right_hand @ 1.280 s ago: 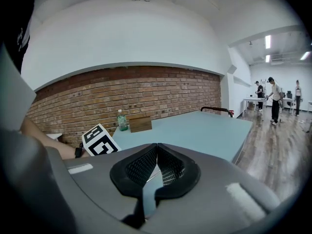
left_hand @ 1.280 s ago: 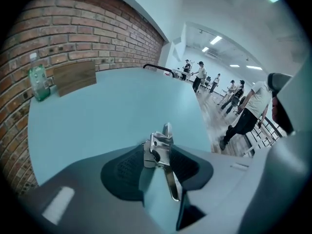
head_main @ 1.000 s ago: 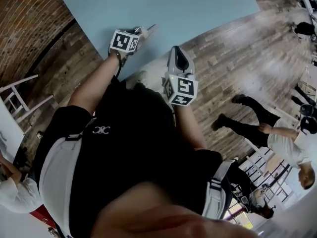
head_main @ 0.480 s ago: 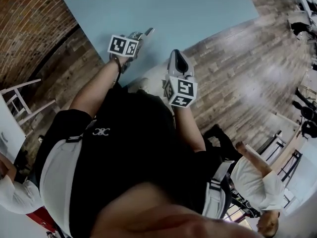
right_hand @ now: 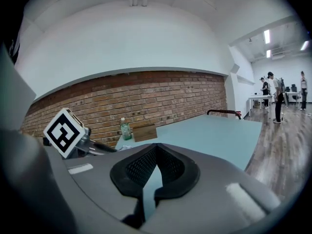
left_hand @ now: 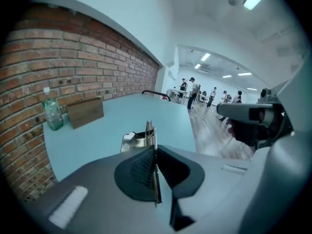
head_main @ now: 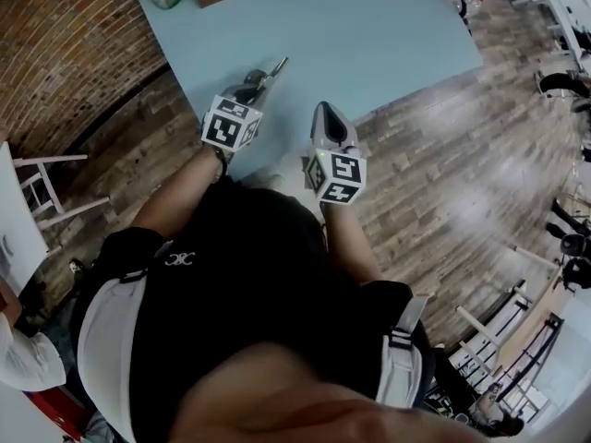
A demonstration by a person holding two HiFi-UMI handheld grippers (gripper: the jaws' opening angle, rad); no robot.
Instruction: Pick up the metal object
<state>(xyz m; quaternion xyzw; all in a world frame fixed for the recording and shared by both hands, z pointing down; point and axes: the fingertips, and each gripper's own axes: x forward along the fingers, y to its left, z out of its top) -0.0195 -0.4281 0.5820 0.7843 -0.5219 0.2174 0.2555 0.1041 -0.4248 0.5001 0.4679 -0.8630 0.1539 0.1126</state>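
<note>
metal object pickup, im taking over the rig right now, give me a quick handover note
Left gripper: shut on the metal object, a thin shiny piece sticking out past the jaws, over the near corner of the blue table.
Right gripper: shut, empty, beside the left one at the table edge.
Done: grasp made.
Left: can't tell if it is clear of the table; a lift is probably next.

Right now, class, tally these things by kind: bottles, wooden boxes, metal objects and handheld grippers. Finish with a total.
Bottles: 1, the green bottle
Wooden boxes: 1, the wooden box
Metal objects: 1, the metal object, clamped in the left gripper's jaws
Grippers: 2, the left gripper and the right gripper, which is shut and empty
Total: 5
</note>
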